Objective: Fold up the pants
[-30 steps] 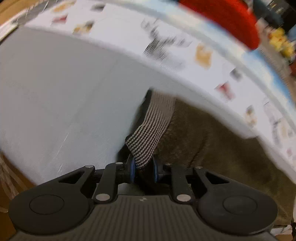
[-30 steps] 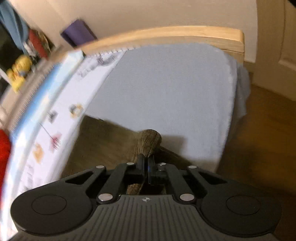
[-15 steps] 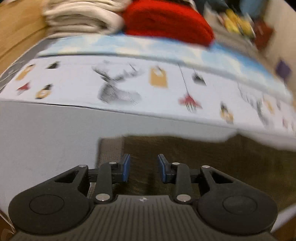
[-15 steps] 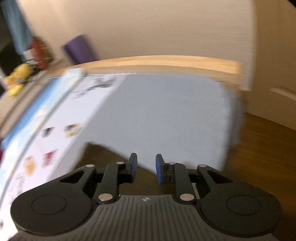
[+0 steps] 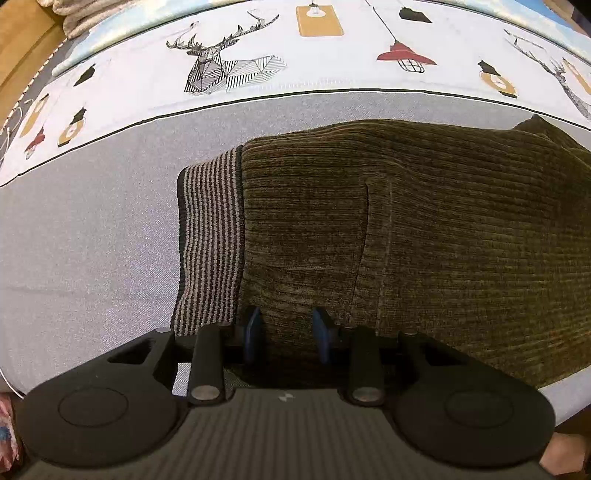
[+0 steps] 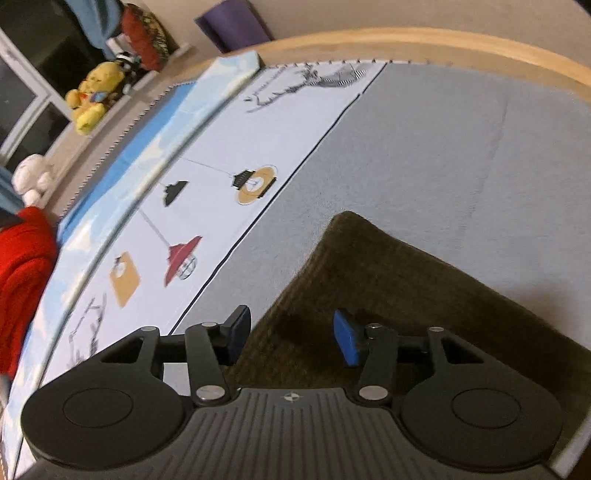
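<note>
Olive-brown ribbed pants (image 5: 424, 229) lie flat on the grey sheet (image 5: 85, 240), with a striped waistband (image 5: 210, 236) at their left end. My left gripper (image 5: 284, 332) is open and empty, its jaws just above the near edge of the pants beside the waistband. In the right wrist view a corner of the pants (image 6: 373, 266) lies on the grey sheet (image 6: 443, 147). My right gripper (image 6: 291, 336) is open and empty, low over the pants.
A white printed cover (image 5: 295, 55) with deer and lamps lies beyond the pants. A wooden bed frame (image 6: 443, 40) borders the far side. A red blanket (image 6: 22, 273), a yellow plush toy (image 6: 92, 96) and folded towels (image 5: 85, 14) sit further back.
Both grippers have let go of the pants and opened. The pants, held up a second ago, now lie flat on the sheet.
</note>
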The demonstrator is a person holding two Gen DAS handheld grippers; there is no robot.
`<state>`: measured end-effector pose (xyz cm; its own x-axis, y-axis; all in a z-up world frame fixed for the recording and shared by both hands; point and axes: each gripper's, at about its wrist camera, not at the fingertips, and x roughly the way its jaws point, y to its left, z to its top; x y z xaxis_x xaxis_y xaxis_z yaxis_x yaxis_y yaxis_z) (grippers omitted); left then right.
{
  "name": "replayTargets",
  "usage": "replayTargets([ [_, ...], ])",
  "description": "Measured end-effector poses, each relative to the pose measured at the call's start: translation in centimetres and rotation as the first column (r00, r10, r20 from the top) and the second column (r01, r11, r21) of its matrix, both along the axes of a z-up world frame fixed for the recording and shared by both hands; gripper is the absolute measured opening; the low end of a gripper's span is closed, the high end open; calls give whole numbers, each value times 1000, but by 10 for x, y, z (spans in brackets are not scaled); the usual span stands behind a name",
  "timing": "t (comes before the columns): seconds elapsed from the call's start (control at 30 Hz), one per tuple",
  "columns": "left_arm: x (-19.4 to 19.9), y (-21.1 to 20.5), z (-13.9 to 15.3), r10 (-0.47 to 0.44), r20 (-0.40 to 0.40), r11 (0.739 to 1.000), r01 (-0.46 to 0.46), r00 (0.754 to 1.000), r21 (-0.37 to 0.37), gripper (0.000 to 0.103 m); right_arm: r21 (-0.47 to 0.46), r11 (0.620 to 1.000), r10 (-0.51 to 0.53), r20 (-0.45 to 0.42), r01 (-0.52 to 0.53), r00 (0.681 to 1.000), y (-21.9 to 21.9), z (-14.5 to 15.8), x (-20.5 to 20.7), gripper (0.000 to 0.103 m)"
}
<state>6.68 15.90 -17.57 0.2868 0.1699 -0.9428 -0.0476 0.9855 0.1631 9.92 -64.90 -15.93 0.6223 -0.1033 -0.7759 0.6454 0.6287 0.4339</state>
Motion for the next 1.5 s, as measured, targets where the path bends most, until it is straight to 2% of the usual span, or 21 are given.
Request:
replayTargets([
  [0.1, -11, -3, -2, -6, 7, 1000, 6, 1000, 2, 35, 10, 999, -47, -74, 48, 996, 5, -13, 18, 52],
  [0.23, -12, -4, -3, -8, 7, 1000, 8, 1000, 8, 35, -82, 997, -22, -127, 11, 992, 16, -15, 37, 54],
  [0.3, -11, -5, -4, -8, 3, 1000, 8, 1000, 10, 35, -139, 990, -18, -167, -5, 986, 20, -15, 41, 41],
  [0.33, -11, -5, -4, -8, 2, 1000, 8, 1000, 10, 35, -153, 988, -29, -178, 2, 984, 19, -15, 40, 24],
  [0.37, -10, -5, -4, -8, -1, 1000, 8, 1000, 11, 35, -145, 989, -35, -169, 10, 985, 16, -14, 39, 13],
  [0.4, -10, -4, -3, -8, -2, 1000, 8, 1000, 10, 35, -122, 992, -60, -153, 42, 986, 11, -11, 34, 10],
  [0.47, -10, -4, -3, -6, -4, 1000, 6, 1000, 8, 35, -12, 980, -200, -61, 200, 978, -7, 0, 16, 6],
  [0.53, -10, -3, -3, -5, -4, 1000, 5, 1000, 9, 35, 6, 962, -273, 19, 273, 962, -23, 8, 2, 6],
  [0.6, -10, -3, -2, 4, -4, 1000, -4, 1000, 6, 35, 13, 949, -315, -2, 315, 949, -35, -2, -6, 6],
  [0.67, -11, -2, 1, 14, -1, 1000, -14, 1000, -3, 36, 109, 934, -341, 4, 339, 940, -44, -13, -18, 20],
  [0.73, -12, 1, 9, 41, 17, 999, -41, 999, -29, 38, 111, 925, -369, 22, 364, 929, -43, -6, -28, 26],
  [0.9, -13, 4, 44, 69, 192, 988, -40, 979, -151, 38, -31, 971, -233, 121, 238, 965, -9, 35, -32, 27],
  [0.93, -9, 6, 37, 68, 162, 988, -43, 984, -152, 38, -47, 978, -195, 130, 203, 972, 1, 41, -30, 29],
  [1.0, -1, 14, 1, 93, -27, 993, -95, 995, -76, 31, -72, 990, -114, 140, 125, 983, 19, 53, -25, 29],
  [1.07, 1, 10, 2, 66, -26, 996, -67, 997, -53, 31, -81, 996, -31, 162, 44, 986, 41, 67, -24, 30],
  [1.13, -2, 6, 18, 89, 11, 993, -88, 996, -79, 31, -103, 993, 83, 203, -63, 976, 74, 83, -23, 31],
  [1.2, -8, 0, 44, 98, 92, 985, -84, 991, -149, 31, -144, 969, 231, 239, -201, 943, 112, 99, -21, 27],
  [1.27, -8, -13, 73, 50, 161, 985, -22, 986, -173, 33, -174, 913, 403, 265, -368, 876, 156, 111, -17, 2],
  [1.4, -3, -39, 126, -112, 316, 983, 151, 942, -104, 48, -225, 761, 649, 270, -608, 712, 241, 119, 0, 2],
  [1.47, -4, -45, 137, -176, 387, 971, 225, 905, -85, 63, -198, 664, 745, 255, -721, 616, 280, 112, 13, 4],
  [1.5, -4, -47, 135, -188, 413, 965, 247, 891, -93, 64, -178, 626, 775, 247, -759, 581, 297, 110, 18, 4],
])
